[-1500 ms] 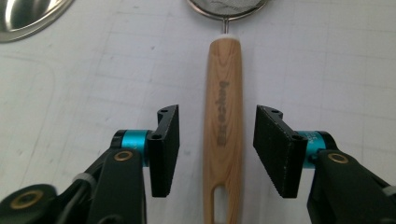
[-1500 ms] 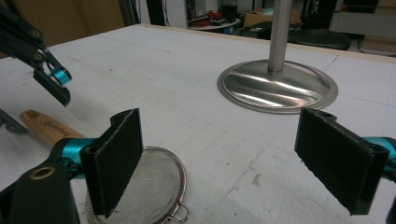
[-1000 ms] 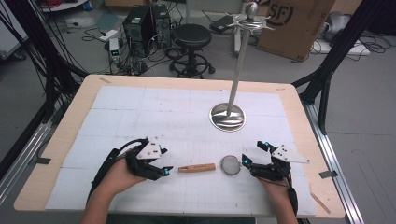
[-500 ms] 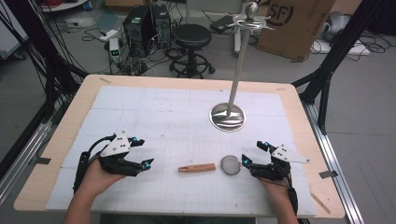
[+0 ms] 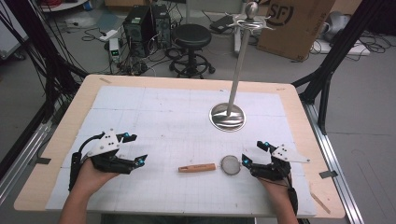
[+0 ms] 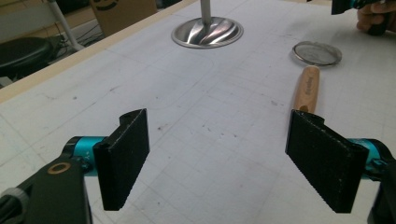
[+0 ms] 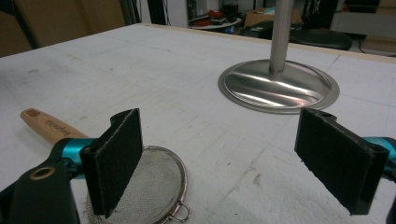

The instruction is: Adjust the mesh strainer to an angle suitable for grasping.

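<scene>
A small mesh strainer (image 5: 230,164) with a wooden handle (image 5: 197,167) lies flat on the white mat near the table's front edge. My right gripper (image 5: 250,153) is open just right of the mesh bowl (image 7: 149,179), with its left jaw over the bowl's rim. Well left of the handle (image 6: 307,89), my left gripper (image 5: 136,148) stands open with nothing between its jaws. A tall steel stand rises from a round base (image 5: 227,116) behind the strainer, with hooks at its top (image 5: 251,17).
The table's wooden border (image 5: 187,82) frames the white gridded mat (image 5: 159,116). Behind the table are a black stool (image 5: 191,35), computer cases, cables and a cardboard box (image 5: 294,23). Black frame posts stand at both sides.
My left gripper has drawn back to the left, away from the strainer's handle, and stays open. The strainer and my right gripper have not moved.
</scene>
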Demonstrator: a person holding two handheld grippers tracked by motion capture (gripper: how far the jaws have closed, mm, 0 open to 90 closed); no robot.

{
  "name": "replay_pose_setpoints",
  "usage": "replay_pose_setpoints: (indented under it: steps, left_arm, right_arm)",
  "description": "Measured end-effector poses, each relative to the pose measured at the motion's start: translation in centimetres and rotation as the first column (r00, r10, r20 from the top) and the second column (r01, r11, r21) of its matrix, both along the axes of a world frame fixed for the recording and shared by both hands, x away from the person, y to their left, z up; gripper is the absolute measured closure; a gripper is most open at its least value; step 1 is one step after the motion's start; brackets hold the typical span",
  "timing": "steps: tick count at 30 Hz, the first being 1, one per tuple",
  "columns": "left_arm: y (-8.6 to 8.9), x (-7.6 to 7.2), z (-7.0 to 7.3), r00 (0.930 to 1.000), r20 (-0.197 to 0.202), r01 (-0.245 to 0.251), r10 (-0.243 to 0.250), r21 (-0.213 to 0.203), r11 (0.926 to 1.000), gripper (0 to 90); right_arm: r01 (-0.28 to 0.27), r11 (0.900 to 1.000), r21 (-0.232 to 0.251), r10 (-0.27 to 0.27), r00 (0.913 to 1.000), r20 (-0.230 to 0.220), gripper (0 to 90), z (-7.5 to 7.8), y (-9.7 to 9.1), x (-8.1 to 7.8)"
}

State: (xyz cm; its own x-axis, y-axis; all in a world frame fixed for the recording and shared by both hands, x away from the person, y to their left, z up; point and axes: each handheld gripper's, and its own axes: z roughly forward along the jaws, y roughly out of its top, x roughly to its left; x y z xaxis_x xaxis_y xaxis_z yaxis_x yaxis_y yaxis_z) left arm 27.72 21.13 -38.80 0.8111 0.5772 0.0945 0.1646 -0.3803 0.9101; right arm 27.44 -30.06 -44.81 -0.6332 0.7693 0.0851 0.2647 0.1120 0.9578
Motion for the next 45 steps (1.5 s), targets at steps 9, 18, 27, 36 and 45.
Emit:
replay_pose_setpoints:
  steps: [9,18,27,36,45]
  left_arm:
    - [0.4,0.2,0.0,0.9999,0.003,-0.011,0.011,-0.033,0.9994,19.9]
    - [1.1,0.2,0.3,0.9995,0.013,-0.028,0.029,-0.06,0.9978,19.9]
    - [1.2,0.2,0.4,0.9995,0.017,-0.027,0.028,-0.063,0.9976,19.9]
    - [1.2,0.1,0.6,0.9994,0.022,-0.026,0.028,-0.066,0.9975,19.9]
    - [1.2,0.0,0.7,0.9993,0.026,-0.025,0.027,-0.071,0.9972,19.9]
  right_arm:
    - [-0.006,1.0,-0.006,0.006,0.9999,-0.013,14.1,0.1,0.1,0.1]
    - [-0.071,0.9972,-0.025,0.071,0.9974,0.01,14.2,1.6,1.0,0.3]
    - [-0.187,0.9766,-0.107,0.186,0.9824,-0.019,14.5,3.5,3.1,1.3]
    - [-0.343,0.9139,-0.218,0.318,0.9376,-0.14,16.2,4.2,6.2,2.4]
    - [-0.44,0.8491,-0.292,0.389,0.8952,-0.217,21.4,4.0,8.6,3.3]
